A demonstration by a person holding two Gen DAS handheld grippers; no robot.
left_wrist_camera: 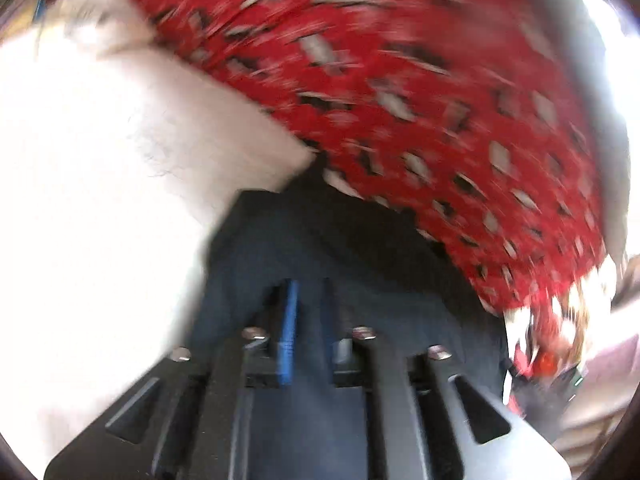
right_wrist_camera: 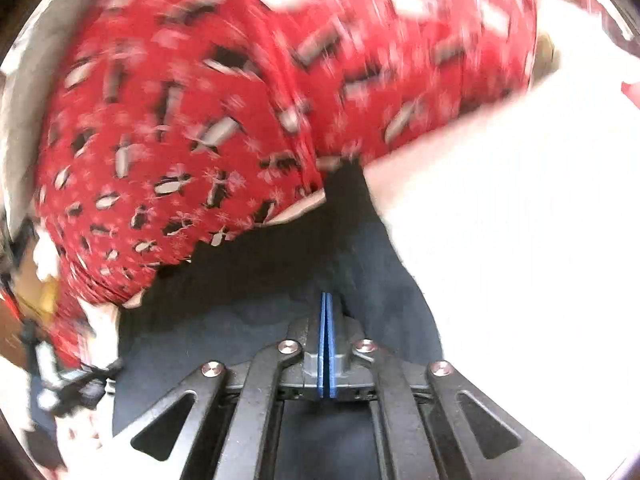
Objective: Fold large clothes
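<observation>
- Closest in on the left wrist view, the left gripper [left_wrist_camera: 310,312] has dark navy cloth bunched between its blue pads [left_wrist_camera: 291,320]; a gap shows between the pads and fabric fills it, so I read this one as clamped on the dark garment [left_wrist_camera: 360,248].
- Over on the right wrist view, the right gripper [right_wrist_camera: 326,320] has its blue pads [right_wrist_camera: 322,344] pressed flat together, jaws fully closed. The dark garment [right_wrist_camera: 260,280] lies right around the tips, but whether an edge is pinched between them I cannot say.
- That navy piece is the one in play: it spreads out from both tools, draped and creased.
- It looks soft and limp, with no stiffness to hold a fold, and probably some weight given its spread. My call: take it at corners or along a hem, both grippers well apart, so the span stays taut and does not sag in the middle.
- A thin pinch could slip, so a deeper bite of cloth is safer.
- Farther out, a red patterned fabric [left_wrist_camera: 400,100] with small black-and-white figures lies across the top of both views, its edge overlapping the navy cloth.
- Both frames are smeared with blur, so fine detail there is unreliable.
- Beyond and to the sides, a bright white surface [left_wrist_camera: 100,200], blown out, carries everything.
</observation>
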